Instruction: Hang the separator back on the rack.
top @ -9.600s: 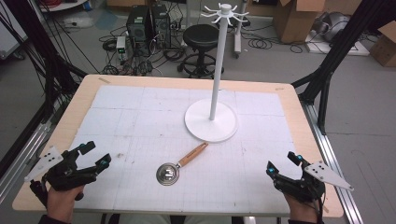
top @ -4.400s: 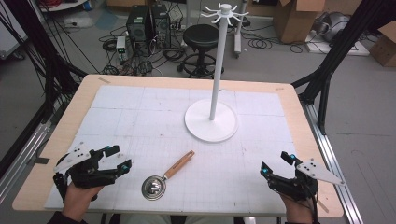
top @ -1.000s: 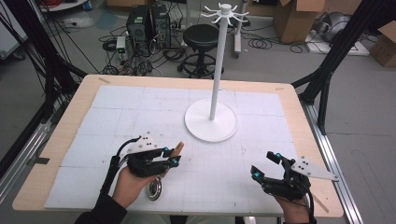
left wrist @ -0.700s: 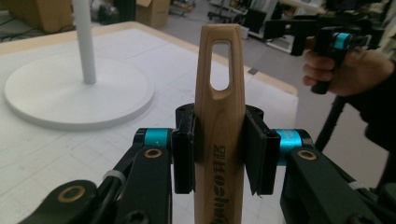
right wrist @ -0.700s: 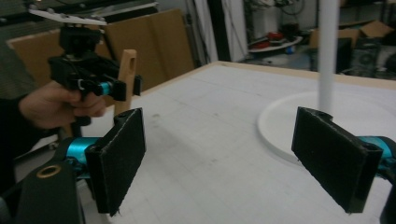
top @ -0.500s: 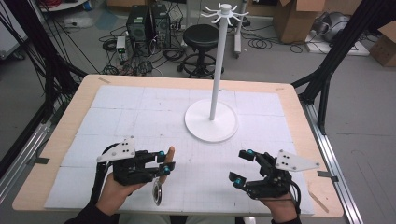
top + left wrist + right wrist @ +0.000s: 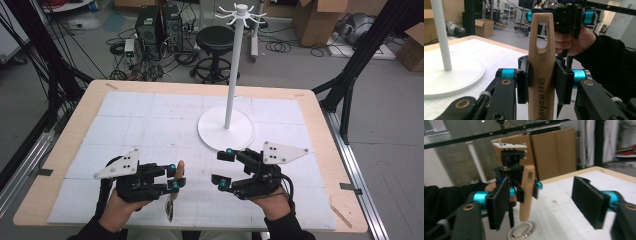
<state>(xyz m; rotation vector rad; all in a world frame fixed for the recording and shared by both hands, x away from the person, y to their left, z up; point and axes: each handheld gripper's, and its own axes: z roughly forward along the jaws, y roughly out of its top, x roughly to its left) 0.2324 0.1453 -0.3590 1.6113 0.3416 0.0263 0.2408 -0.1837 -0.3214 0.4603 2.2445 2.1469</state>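
Strainer point(image 7: 170, 207) is clamped by its wooden handle in the left claw point(image 7: 172, 176), lifted off the surface point(image 7: 150, 107); the right claw point(image 7: 223, 169), brought closer from three o'clock, has just been narrowing, with nothing between its pads.

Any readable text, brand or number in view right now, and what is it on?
Dark burnt-in characters run along the wooden handle of the strainer held in the left tool: partly cut off, not legible for certain.
No other readable text.

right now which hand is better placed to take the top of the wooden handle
Right. The left gripper is shut on the wooden handle, holding it upright. The right gripper faces it with jaws apart and nothing between them, and they have just been closing.
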